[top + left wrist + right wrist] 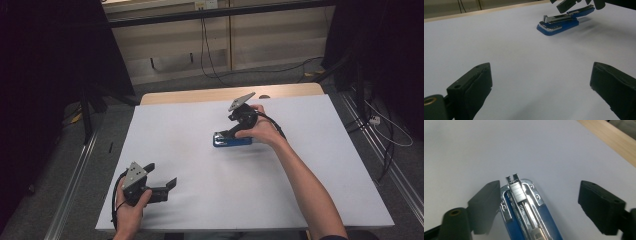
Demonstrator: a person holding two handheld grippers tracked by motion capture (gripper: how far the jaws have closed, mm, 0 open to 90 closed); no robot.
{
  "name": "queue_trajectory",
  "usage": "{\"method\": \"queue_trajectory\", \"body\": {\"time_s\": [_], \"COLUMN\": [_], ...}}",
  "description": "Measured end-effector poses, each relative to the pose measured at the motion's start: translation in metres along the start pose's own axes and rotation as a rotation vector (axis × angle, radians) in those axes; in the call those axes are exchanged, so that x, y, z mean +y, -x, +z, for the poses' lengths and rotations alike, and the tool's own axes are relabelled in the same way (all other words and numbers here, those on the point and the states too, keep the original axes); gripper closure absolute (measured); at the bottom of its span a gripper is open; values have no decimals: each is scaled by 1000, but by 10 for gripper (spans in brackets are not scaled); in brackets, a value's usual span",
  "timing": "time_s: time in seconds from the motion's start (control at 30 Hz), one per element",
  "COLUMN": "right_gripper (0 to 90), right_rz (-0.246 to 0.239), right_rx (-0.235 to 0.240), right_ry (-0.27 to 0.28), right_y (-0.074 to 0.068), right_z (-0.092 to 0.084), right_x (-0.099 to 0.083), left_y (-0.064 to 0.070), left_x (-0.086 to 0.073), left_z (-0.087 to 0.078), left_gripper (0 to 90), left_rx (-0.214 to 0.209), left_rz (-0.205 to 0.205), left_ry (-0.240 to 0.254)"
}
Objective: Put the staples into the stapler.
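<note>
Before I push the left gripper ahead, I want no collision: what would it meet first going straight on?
Probably the blue stapler, with the right gripper over it. The left gripper is open, with bare table between. The stapler sits right of centre, so it might slide past.

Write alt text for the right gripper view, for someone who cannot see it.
A blue stapler with a silver metal staple channel lies opened on a white table surface, a short strip of staples showing at its far end. The right gripper has its two black jaws spread wide to either side of it. A light wooden edge crosses the upper right corner.
</note>
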State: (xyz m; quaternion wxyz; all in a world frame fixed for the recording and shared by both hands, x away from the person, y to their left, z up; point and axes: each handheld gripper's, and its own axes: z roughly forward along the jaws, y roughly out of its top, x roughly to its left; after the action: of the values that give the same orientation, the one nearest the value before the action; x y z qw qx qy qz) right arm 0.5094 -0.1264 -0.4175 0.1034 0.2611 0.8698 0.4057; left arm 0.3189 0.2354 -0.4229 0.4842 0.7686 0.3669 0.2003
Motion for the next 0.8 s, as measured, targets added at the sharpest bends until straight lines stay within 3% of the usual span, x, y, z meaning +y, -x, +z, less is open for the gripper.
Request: {"method": "queue_trajectory", "body": {"time_s": [0.1,0.17,0.43,0.6,0.8], "right_gripper": [163,131,78,35,48], "right_rz": [17,15,75,122,153], "right_rx": [-15,-51,-96,-95,-147], "right_ry": [7,-1,55,85,128], "right_y": [-1,-3,-7,-10,-15], "right_z": [-4,-6,-16,-20,-29], "right_x": [-4,-7,-15,-20,-25], "left_y": [0,0,0,-1,-3], "left_x": [0,0,0,0,-1], "left_z": [0,1,1,0,-2], "left_gripper": [43,43,43,37,37], "left_rx": [-1,1,4,23,35], "left_rz": [-3,-4,2,-8,-18], "left_ry": [-2,-1,-7,-1,-2]}}
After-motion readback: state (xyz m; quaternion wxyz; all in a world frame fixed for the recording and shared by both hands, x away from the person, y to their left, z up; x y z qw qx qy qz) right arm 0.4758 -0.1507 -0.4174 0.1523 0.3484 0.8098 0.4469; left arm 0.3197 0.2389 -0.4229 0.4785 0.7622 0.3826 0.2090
